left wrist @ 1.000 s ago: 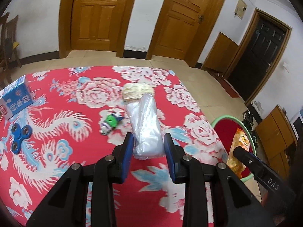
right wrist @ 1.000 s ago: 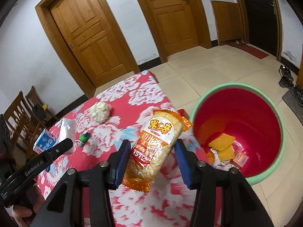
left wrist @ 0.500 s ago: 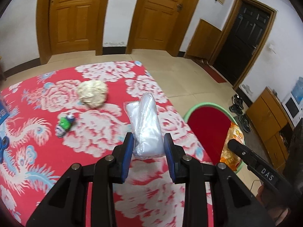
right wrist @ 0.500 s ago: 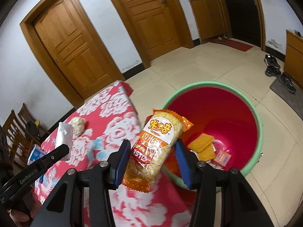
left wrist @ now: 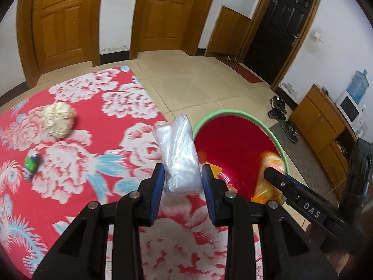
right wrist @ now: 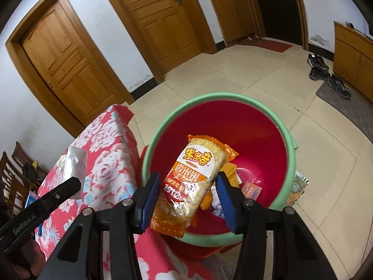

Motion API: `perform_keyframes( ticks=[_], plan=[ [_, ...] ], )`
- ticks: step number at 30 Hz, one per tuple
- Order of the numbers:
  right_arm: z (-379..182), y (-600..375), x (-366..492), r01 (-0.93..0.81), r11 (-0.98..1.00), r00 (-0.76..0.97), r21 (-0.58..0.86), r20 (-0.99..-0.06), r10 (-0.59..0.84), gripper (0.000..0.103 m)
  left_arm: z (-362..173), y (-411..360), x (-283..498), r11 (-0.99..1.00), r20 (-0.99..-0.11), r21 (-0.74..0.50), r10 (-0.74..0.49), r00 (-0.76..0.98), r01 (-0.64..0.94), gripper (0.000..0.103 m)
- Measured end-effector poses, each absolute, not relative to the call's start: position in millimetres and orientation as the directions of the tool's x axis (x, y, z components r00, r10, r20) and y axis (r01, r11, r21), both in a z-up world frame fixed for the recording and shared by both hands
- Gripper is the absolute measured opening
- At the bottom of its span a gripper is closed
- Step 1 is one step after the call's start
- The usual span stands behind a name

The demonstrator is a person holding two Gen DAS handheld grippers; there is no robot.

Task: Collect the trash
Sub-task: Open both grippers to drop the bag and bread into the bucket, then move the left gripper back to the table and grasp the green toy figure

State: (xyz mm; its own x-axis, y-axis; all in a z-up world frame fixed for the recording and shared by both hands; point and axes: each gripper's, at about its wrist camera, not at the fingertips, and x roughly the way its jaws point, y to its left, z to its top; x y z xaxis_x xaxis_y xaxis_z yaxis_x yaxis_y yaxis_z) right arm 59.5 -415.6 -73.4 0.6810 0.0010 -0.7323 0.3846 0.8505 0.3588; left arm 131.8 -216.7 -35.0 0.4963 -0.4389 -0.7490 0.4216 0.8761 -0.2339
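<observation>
The right gripper [right wrist: 187,199] pinches an orange-and-white crinkly snack packet [right wrist: 194,184] at frame centre, above the red, green-rimmed plastic bin [right wrist: 263,126]; let go only there. The left gripper [left wrist: 183,183] clamps a clear crumpled plastic bag [left wrist: 179,158] at centre, short of the rim; carry it rightward first.

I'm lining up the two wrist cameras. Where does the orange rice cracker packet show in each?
Left wrist: orange rice cracker packet lower right, blurred, behind the other gripper's finger.
Right wrist: centre, between the right gripper fingers, over the bin.
Shared landmark: the red bin with green rim.
</observation>
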Motion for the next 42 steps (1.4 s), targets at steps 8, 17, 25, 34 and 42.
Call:
perform_keyframes(
  ticks=[8,17,25,34,42],
  plan=[
    [-79.1,-436.1,51.5,0.43,0.822,0.681,0.374,-0.732,-0.023,0.053,-43.3,-246.3,129.0,0.847,-0.761,-0.23,-0.463,0.454,0.479,0.033],
    [-80.2,-452.9,38.3,0.463,0.796,0.688,0.39,-0.724,-0.045,0.053,-43.2,-271.0,123.9,0.815,-0.751,-0.243,-0.501,0.429,0.527,0.033],
    [-81.2,-456.9,33.2,0.47,0.788,0.691,0.398,-0.722,-0.047,0.054,-43.9,-269.7,125.1,0.829,-0.764,-0.233,-0.479,0.432,0.508,0.034],
    [-76.5,-449.4,31.7,0.453,0.796,0.696,0.402,-0.717,-0.034,0.056,-38.4,-240.7,131.0,0.864,-0.761,-0.234,-0.448,0.47,0.446,0.034],
    [-73.1,-436.6,33.3,0.444,0.802,0.694,0.4,-0.719,-0.026,0.061,-34.3,-202.2,137.4,0.901,-0.758,-0.215,-0.397,0.517,0.377,0.034]
  ],
)
